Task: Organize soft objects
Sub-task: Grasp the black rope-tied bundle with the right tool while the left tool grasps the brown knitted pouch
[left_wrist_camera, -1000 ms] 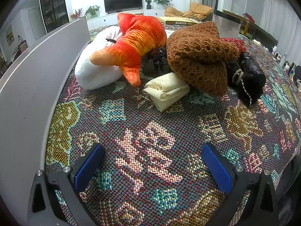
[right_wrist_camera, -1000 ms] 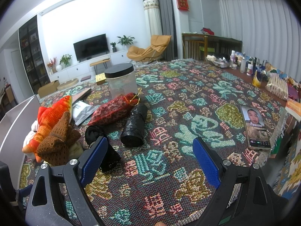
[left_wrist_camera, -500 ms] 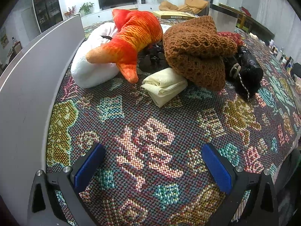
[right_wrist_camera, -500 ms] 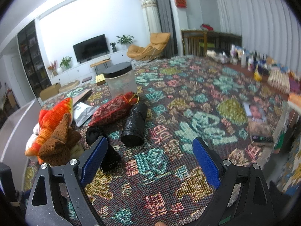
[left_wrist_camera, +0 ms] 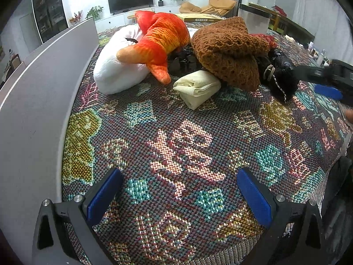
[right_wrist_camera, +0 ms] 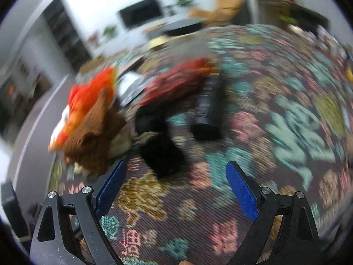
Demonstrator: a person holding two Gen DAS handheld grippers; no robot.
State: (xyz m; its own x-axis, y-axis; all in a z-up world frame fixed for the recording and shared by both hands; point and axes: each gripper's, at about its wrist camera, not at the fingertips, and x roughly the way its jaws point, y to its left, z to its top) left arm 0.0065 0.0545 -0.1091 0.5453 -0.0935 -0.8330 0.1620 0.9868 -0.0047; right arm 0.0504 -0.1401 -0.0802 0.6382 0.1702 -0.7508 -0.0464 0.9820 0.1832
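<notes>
A heap of soft things lies on the patterned tablecloth (left_wrist_camera: 187, 145): an orange plush fish (left_wrist_camera: 158, 42) over a white pillow (left_wrist_camera: 117, 66), a brown knitted piece (left_wrist_camera: 229, 50), a folded cream cloth (left_wrist_camera: 197, 88) and a black bundle (left_wrist_camera: 280, 72). My left gripper (left_wrist_camera: 178, 196) is open, well short of the cream cloth. My right gripper (right_wrist_camera: 174, 190) is open just short of the black bundle (right_wrist_camera: 161, 154); this view is blurred. A black roll (right_wrist_camera: 207, 110) and a red pouch (right_wrist_camera: 176, 81) lie beyond. The right gripper's blue pad (left_wrist_camera: 326, 91) shows at the left view's right edge.
A grey board (left_wrist_camera: 42, 84) stands along the table's left edge. A clear jar with a dark lid (left_wrist_camera: 253, 21) and a flat box (left_wrist_camera: 198, 17) sit behind the heap. Small bottles (left_wrist_camera: 317, 55) stand at the far right. The table's near edge curves close below both grippers.
The right gripper has swung left and down toward the black bundle, blurring its view, and now shows in the left view. The left gripper has barely moved. Both stay open.
</notes>
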